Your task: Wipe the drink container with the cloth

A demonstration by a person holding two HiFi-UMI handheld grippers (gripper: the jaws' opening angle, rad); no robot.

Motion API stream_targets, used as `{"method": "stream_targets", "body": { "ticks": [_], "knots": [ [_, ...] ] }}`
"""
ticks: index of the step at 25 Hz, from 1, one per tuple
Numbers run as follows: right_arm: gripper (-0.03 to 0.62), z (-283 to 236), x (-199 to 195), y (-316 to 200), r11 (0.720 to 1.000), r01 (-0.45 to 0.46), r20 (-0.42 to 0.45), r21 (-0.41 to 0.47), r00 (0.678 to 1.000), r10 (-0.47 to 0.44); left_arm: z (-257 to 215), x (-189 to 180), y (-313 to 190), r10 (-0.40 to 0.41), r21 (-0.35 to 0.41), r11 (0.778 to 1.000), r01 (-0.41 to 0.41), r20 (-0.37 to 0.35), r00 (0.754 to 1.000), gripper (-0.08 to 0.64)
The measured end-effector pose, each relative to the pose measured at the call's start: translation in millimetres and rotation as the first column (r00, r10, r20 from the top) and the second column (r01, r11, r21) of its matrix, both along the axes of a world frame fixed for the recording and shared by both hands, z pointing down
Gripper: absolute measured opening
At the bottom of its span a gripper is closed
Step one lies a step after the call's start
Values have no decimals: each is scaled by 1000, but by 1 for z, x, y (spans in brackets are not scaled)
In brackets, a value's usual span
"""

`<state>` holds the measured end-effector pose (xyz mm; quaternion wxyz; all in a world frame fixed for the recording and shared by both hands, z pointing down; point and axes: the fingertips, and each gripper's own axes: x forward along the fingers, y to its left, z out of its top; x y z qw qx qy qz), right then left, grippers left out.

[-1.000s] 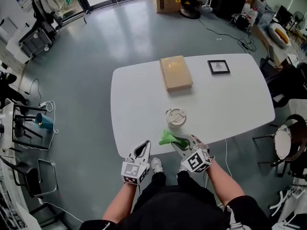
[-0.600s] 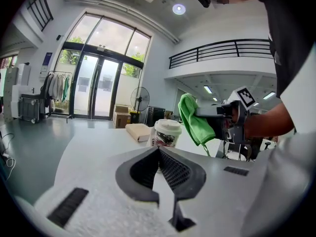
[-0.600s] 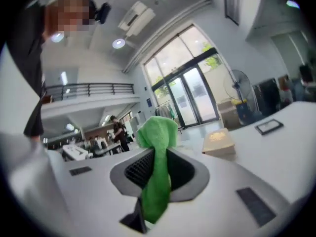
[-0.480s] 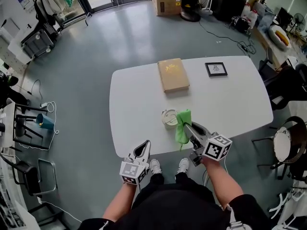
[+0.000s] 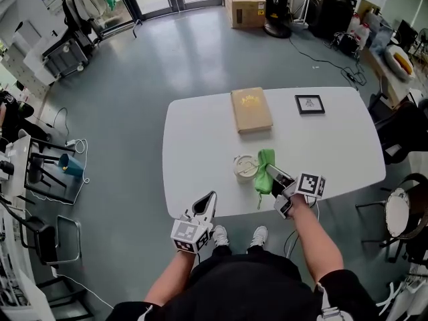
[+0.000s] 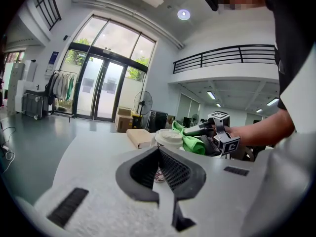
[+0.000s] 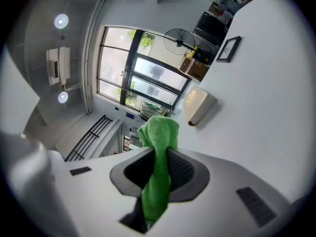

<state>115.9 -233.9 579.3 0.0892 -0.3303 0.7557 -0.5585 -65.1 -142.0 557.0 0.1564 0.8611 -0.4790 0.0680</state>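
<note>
Just beside white lidded cup [image 5: 245, 166], bunched green cloth [image 5: 265, 168] in right tool [image 5: 271, 174]

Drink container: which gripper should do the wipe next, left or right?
Right. The right gripper is shut on the green cloth, right beside the drink container. The left gripper is shut, empty, at the table edge.

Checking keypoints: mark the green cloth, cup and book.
green cloth [image 5: 266, 164]: head view, its upper fold.
cup [image 5: 245, 166]: head view, lid centre.
book [image 5: 251, 110]: head view, cover centre.
</note>
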Motion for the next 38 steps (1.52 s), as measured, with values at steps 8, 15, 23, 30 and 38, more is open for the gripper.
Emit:
{"method": "stream_targets", "body": {
  "ticks": [8,15,23,30,38],
  "knots": [
    [77,36,2,-8,992,72,40,-102,997,-68,5,-3,6,-27,-18,999,28,16,999,8],
    [78,81,-17,-13,975,164,-66,-151,982,-176,13,-6,15,-18,-32,999,20,60,998,8],
    [78,133,-18,-14,958,176,-280,-226,931,-236,20,-10,23,-15,-39,999,19,98,995,8],
    [80,156,-19,-18,951,181,-424,-251,863,-276,19,-13,28,-5,-22,1000,8,138,990,8],
    [80,105,7,-15,993,92,-569,-74,814,-117,16,-18,33,-15,-17,1000,18,123,992,8]
  ]
}}
